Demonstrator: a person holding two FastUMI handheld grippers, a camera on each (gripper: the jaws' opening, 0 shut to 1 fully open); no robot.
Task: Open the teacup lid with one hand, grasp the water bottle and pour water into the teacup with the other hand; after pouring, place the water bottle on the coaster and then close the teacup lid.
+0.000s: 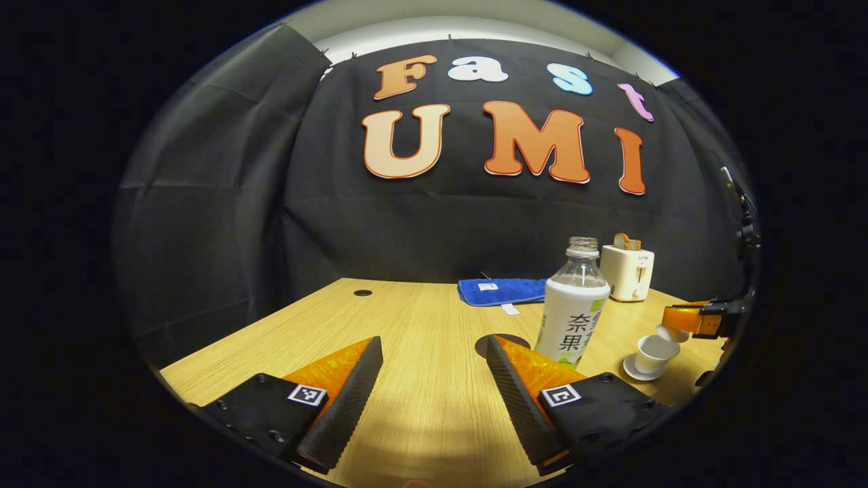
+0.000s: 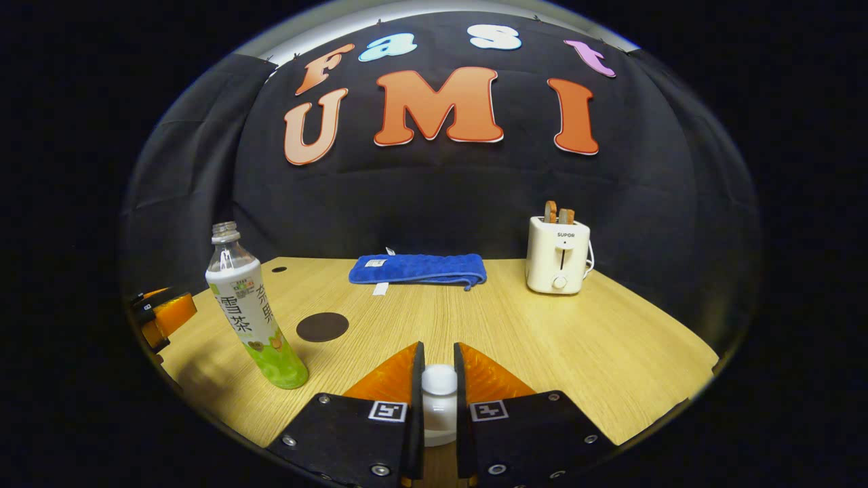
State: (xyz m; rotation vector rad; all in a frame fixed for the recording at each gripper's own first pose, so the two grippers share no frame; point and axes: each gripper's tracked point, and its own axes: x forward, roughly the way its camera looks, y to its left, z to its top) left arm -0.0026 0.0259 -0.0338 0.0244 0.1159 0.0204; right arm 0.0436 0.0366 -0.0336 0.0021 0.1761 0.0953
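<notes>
An uncapped water bottle with a white and green label stands on the wooden table, just beyond my left gripper, which is open with nothing between its fingers. A dark round coaster lies left of the bottle, partly behind one finger. Farther right a white teacup sits on its saucer. Above it, my right gripper holds the white lid. In the right gripper view, my right gripper is shut on the lid's knob; the bottle, coaster and left gripper are at left.
A folded blue towel lies at the back of the table. A white toaster with bread in its slots stands at the back right. A small cable hole is near the far left edge.
</notes>
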